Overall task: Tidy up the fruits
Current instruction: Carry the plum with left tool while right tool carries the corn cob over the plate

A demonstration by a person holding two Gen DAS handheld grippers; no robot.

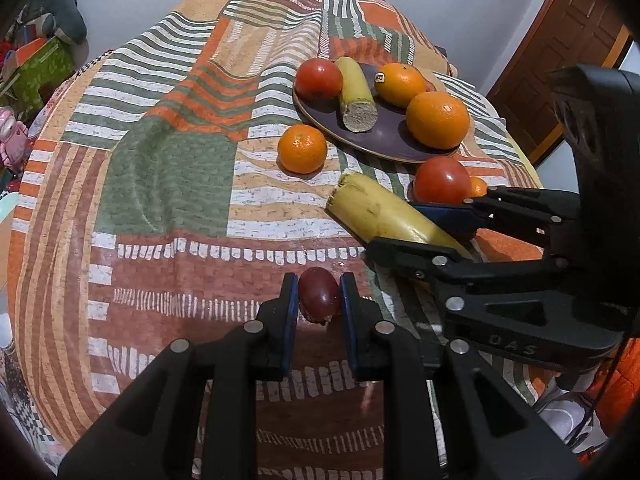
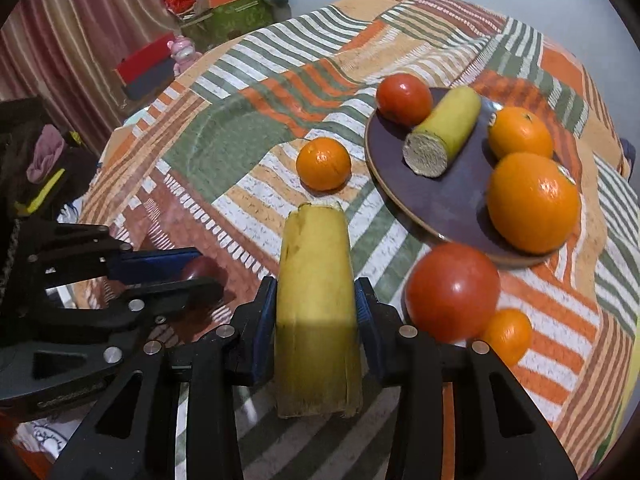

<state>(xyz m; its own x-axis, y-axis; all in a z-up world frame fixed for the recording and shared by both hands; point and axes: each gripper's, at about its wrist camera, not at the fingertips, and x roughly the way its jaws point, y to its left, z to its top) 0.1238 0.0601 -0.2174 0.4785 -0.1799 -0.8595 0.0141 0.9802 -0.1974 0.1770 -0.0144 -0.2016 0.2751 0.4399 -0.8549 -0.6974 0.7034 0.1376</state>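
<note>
My left gripper [image 1: 319,294] is shut on a small dark red fruit [image 1: 318,290], held just above the patterned cloth. My right gripper [image 2: 316,304] is shut on a yellow banana piece [image 2: 316,280], its blue pads against both sides; it also shows in the left wrist view as the banana piece [image 1: 380,210]. A dark purple plate [image 2: 444,196] holds a tomato [image 2: 404,98], a second banana piece [image 2: 444,136] and two oranges [image 2: 534,200]. Loose on the cloth lie an orange [image 2: 323,163], a tomato [image 2: 452,292] and a small orange [image 2: 508,334].
The round table [image 1: 168,168] wears a wrinkled striped cloth with folds near the plate. Boxes and toys [image 2: 224,12] stand beyond the far left edge. A wooden door [image 1: 560,52] is at the right behind the table.
</note>
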